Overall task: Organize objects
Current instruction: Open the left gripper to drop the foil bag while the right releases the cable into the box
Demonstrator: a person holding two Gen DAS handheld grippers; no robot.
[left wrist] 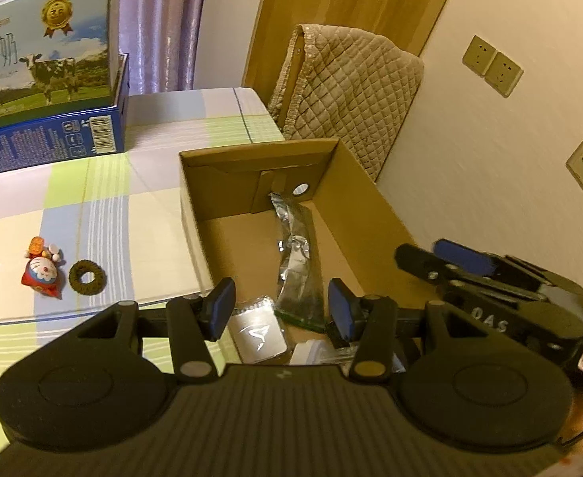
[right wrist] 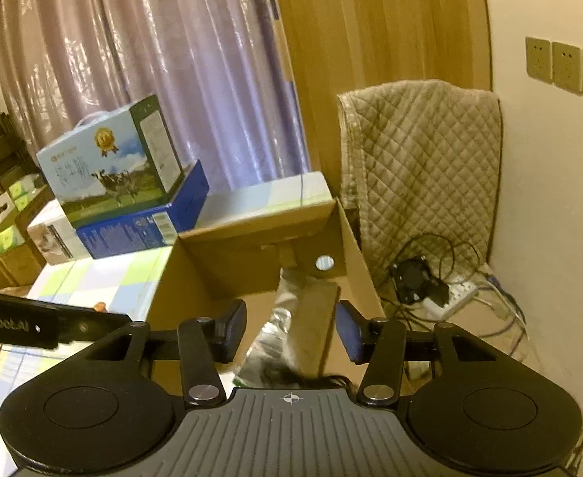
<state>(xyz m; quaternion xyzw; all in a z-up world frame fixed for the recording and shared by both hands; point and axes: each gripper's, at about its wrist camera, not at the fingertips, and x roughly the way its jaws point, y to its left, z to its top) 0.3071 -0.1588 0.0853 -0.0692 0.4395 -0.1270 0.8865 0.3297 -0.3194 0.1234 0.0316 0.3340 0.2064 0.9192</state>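
Open cardboard box [left wrist: 355,198] on the checked table [left wrist: 104,198]; inside, a crinkled silver foil bag [left wrist: 297,262] and a grey notepad [left wrist: 257,328] with a white emblem. Toy figure [left wrist: 41,268] and brown ring [left wrist: 87,278] lie outside. Milk carton [left wrist: 45,47] reads "PURE MILK". My left fingers [left wrist: 279,310] apart, empty. My right fingers [right wrist: 291,328] apart, gripping nothing.

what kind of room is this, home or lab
Most likely a lived-in home room. Purple curtains hang behind a table with a checked tablecloth, milk gift cartons are stacked on it, and a quilted cover drapes over furniture by the wall sockets.
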